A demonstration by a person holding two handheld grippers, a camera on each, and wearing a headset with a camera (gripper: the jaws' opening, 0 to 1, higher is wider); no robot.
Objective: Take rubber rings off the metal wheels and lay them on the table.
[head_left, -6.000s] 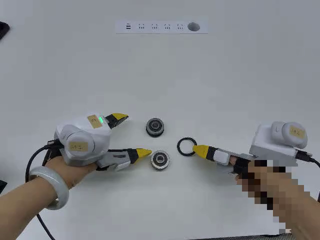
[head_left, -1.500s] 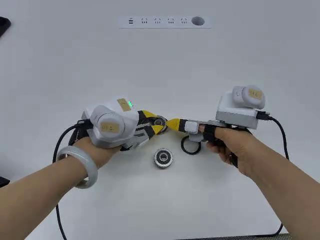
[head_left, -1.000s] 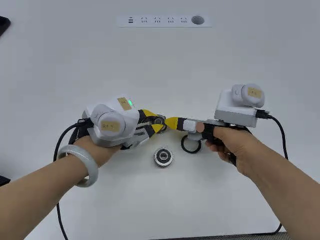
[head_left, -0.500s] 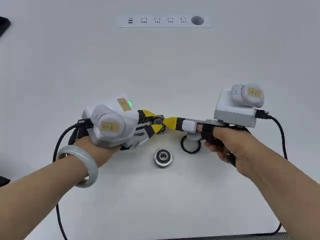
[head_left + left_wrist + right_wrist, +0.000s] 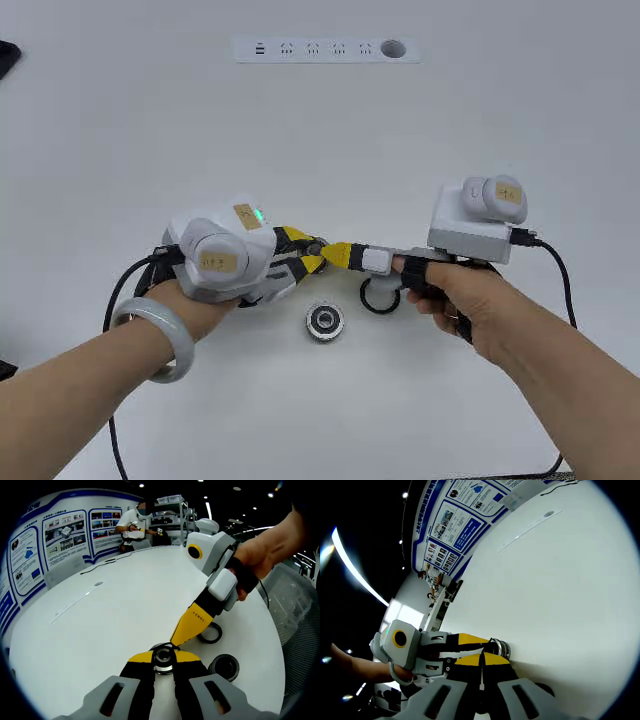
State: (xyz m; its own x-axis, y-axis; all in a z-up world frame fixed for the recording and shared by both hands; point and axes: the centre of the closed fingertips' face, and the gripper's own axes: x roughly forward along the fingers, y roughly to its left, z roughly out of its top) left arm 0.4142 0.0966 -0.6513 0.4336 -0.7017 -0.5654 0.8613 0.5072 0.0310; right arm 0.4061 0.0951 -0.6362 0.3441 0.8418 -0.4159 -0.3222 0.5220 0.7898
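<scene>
The head view looks down from close above the table (image 5: 320,140), with the power strip (image 5: 326,49) at top centre. Both gripper views skim low across it — the right one rolled — and share the metal wheel (image 5: 164,656), very near at bottom centre.

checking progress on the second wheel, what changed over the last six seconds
The left tool moved right and closed on the far black-rimmed metal wheel. The right tool swung left, and its shut tips now meet that wheel. The bare metal wheel and the loose black rubber ring stayed where they were on the white table.
</scene>
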